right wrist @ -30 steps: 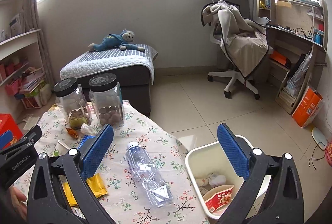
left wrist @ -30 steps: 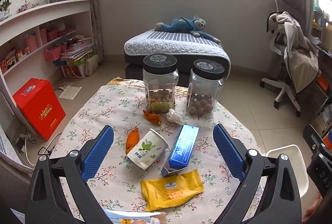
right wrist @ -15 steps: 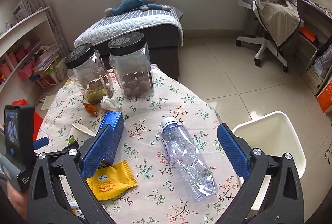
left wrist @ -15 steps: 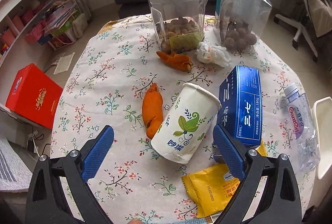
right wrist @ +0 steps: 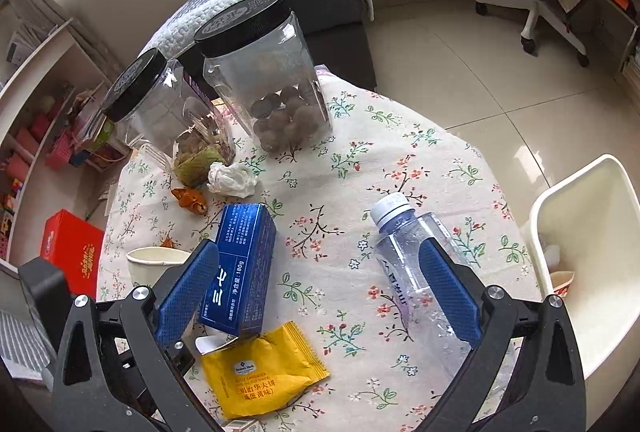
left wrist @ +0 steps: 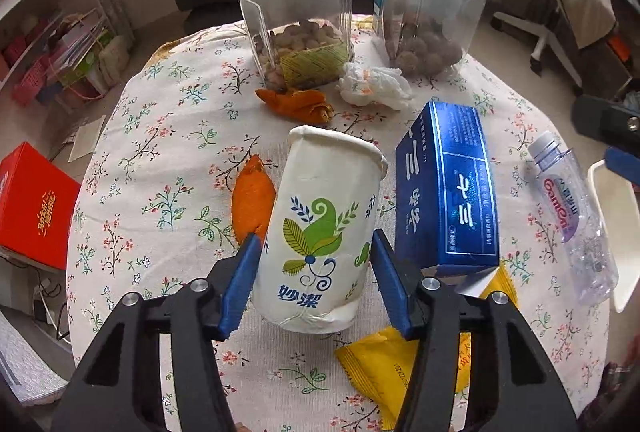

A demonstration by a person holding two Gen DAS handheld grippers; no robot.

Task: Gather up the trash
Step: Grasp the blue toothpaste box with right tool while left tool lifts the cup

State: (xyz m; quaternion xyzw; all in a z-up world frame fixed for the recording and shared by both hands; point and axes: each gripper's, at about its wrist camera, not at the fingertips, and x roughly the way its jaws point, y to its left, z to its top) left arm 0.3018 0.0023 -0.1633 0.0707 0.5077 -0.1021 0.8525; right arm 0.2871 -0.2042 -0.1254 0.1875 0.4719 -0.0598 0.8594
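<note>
floral tablecloth [left wrist: 168, 160] under two black-lidded jars. left gripper [left wrist: 314, 282] pinches the tipped paper cup [left wrist: 320, 232]. beside the cup: blue box [left wrist: 448, 192], "180g"; yellow packet [right wrist: 260, 372]; "ganten" bottle [left wrist: 572, 220]. right gripper [right wrist: 320, 292] spread wide.

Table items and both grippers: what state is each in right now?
Paper cup: lying on its side, between the left gripper fingers.
Water bottle: capped, lying flat.
Blue box: end flap open.
Two jars: lidded, upright.
Right gripper: open.
</note>
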